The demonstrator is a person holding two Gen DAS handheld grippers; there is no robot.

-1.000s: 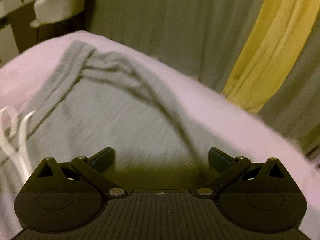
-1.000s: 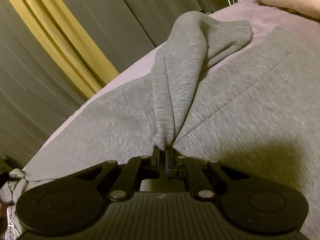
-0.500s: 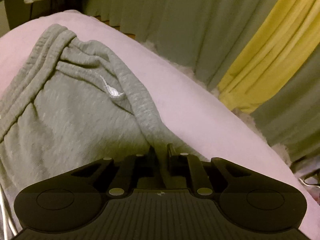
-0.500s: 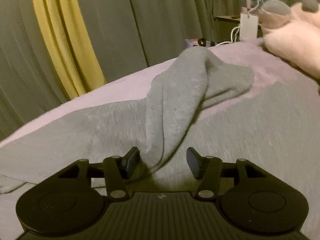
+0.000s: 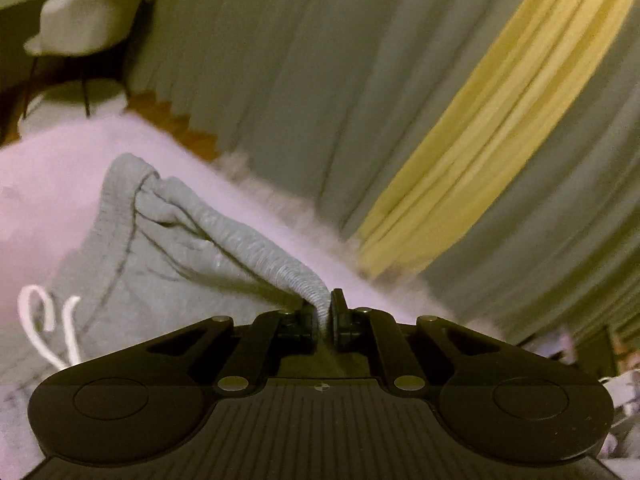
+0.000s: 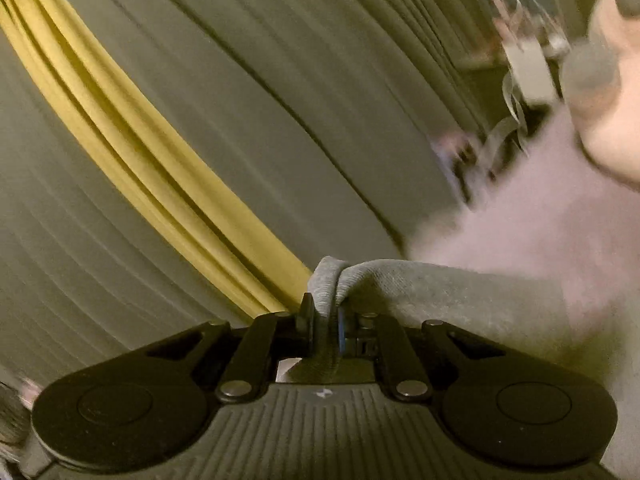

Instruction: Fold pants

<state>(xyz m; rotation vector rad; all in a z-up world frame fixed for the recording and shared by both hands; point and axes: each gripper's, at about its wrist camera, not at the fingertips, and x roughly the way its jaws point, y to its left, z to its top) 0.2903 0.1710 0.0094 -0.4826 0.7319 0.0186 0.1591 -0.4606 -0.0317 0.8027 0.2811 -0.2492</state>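
Precariously, the left tool (image 5: 323,312) and right tool (image 6: 323,322) each clamp narrow bunches of the grey ribbed-knit jogger pants (image 5: 168,264) above the pink bed (image 5: 48,200); a hard tug could slip either pinch.

Grey curtains (image 5: 280,100) with one yellow panel (image 5: 492,128) hang ahead of both grippers. A pale chair (image 5: 88,24) stands far left over wood floor (image 5: 172,124). The bed (image 5: 48,200) is lilac; the light is dim.
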